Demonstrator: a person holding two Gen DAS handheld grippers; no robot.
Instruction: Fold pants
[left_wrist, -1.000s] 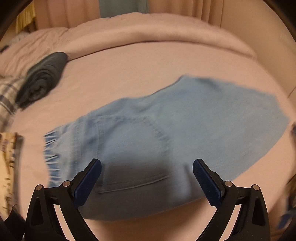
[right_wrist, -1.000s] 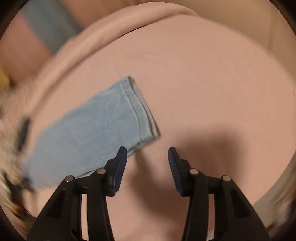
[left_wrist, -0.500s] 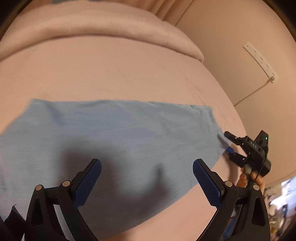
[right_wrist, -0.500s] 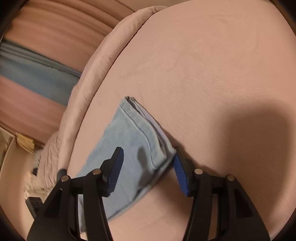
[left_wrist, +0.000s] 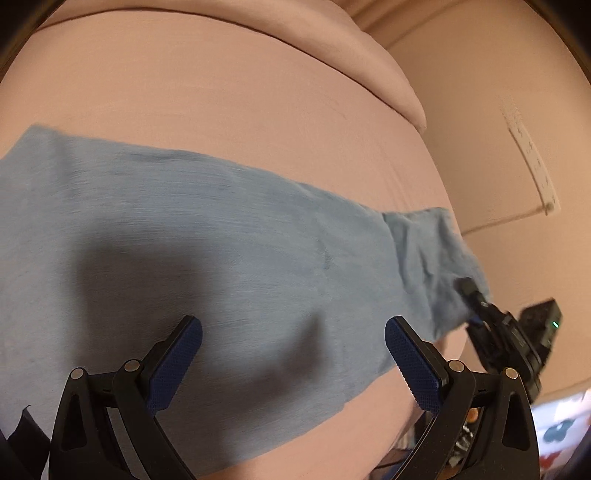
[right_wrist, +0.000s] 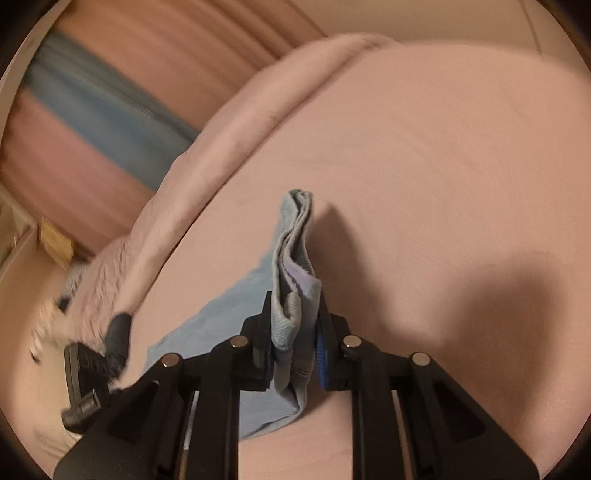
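Observation:
Light blue pants (left_wrist: 184, 229) lie flat across the pink bed sheet (left_wrist: 221, 92), the leg running out to the right. My left gripper (left_wrist: 293, 328) hovers open over the leg, nothing between its fingers. At the leg's end the hem (right_wrist: 295, 240) is bunched and raised off the sheet. My right gripper (right_wrist: 293, 306) is closing its jaws on that hem, and the pads press the folded denim between them. The left wrist view shows the right gripper (left_wrist: 471, 291) gripping the hem corner at the bed's right edge.
A rolled pink duvet (left_wrist: 351, 48) lies along the far side of the bed. A white power strip (left_wrist: 532, 162) is on the wall to the right. Pink curtains with a blue band (right_wrist: 92, 107) hang behind the bed.
My left gripper swung from the seat of the pants rightward along the leg. My right gripper moved onto the hem, closed on it and lifted it into a bunch.

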